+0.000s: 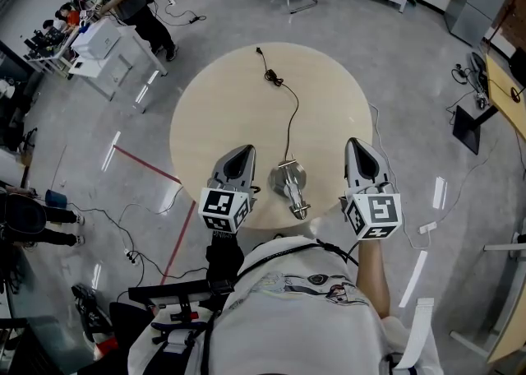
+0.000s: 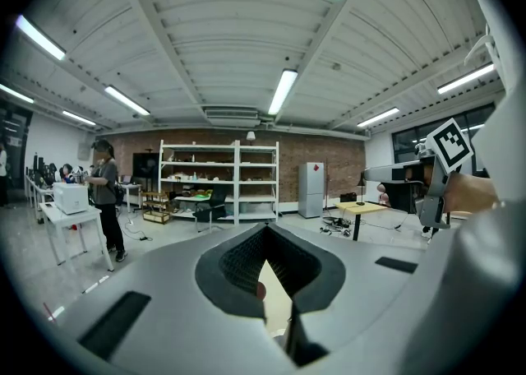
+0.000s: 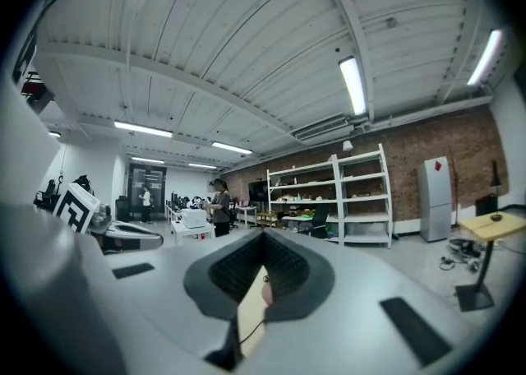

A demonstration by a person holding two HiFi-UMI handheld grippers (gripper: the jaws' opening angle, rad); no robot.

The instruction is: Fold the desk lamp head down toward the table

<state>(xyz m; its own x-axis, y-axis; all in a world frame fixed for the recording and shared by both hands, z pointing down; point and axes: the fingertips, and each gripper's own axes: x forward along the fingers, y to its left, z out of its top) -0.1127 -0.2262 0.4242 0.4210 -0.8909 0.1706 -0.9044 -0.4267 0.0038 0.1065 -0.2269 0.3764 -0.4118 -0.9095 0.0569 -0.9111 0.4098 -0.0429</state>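
My L gripper (image 1: 245,151) & R gripper (image 1: 353,145) flank desk lamp (image 1: 289,184) at worktop (image 1: 238,102) edge, fingers clenched, empty. Lamp raised or folded? Can't tell from above: pre-reach or done.

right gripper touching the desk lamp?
Apart. The head view shows a strip of bare table between the right gripper and the desk lamp; the gripper sits off to the lamp's right.

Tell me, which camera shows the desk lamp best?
The head view. It looks down on the whole lamp, near the closer edge of the round table, its cord trailing away. Both gripper views look across the room and catch only a sliver of tabletop between their jaws; no lamp is recognisable there.
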